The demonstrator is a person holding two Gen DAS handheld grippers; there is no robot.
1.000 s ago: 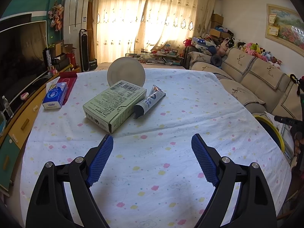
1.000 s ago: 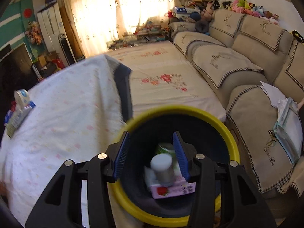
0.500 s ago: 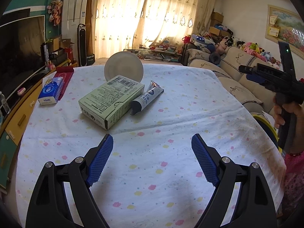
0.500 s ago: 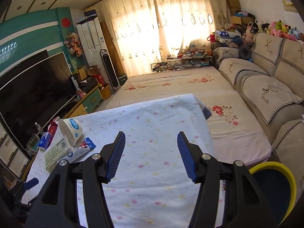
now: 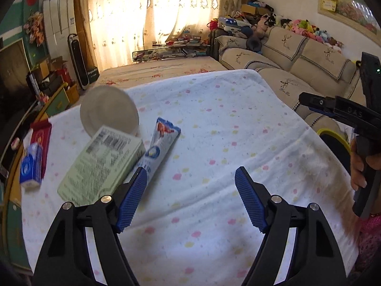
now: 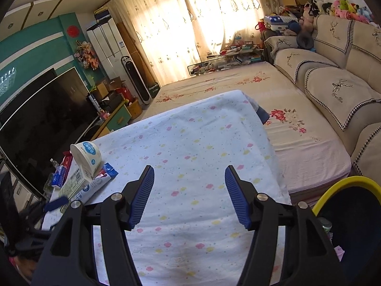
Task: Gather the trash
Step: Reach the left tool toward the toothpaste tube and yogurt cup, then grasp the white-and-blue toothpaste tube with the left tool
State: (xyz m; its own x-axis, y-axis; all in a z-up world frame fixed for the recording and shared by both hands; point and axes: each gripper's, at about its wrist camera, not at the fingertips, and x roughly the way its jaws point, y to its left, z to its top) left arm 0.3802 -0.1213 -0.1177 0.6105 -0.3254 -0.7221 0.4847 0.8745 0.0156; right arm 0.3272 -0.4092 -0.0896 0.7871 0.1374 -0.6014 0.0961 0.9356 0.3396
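Observation:
On the spotted tablecloth [image 5: 214, 128] lie a pale green carton [image 5: 102, 164], a blue and white tube [image 5: 159, 147] beside it, and a white paper cup [image 5: 109, 113] tipped on its side behind them. My left gripper [image 5: 190, 178] hovers low just in front of the tube; its jaws are closing with nothing between them. The left blue pad [image 5: 133, 195] overlaps the tube's near end. In the right wrist view the cup [image 6: 87, 155], carton [image 6: 76, 181] and tube [image 6: 97, 186] sit far left. My right gripper [image 6: 189, 178] hangs over bare cloth, its jaws opening and empty.
A yellow-rimmed dark bin [image 6: 350, 214] holding trash stands by the table's right corner. A blue tissue pack [image 5: 31, 166] and a red box [image 5: 41, 138] lie at the table's left edge. A sofa [image 6: 338, 81], a low bed [image 6: 262, 100] and a television [image 6: 42, 119] surround the table.
My left gripper has moved in toward the carton and tube and rolled slightly. My right gripper swung up from over the bin to face the table, and its jaws widened.

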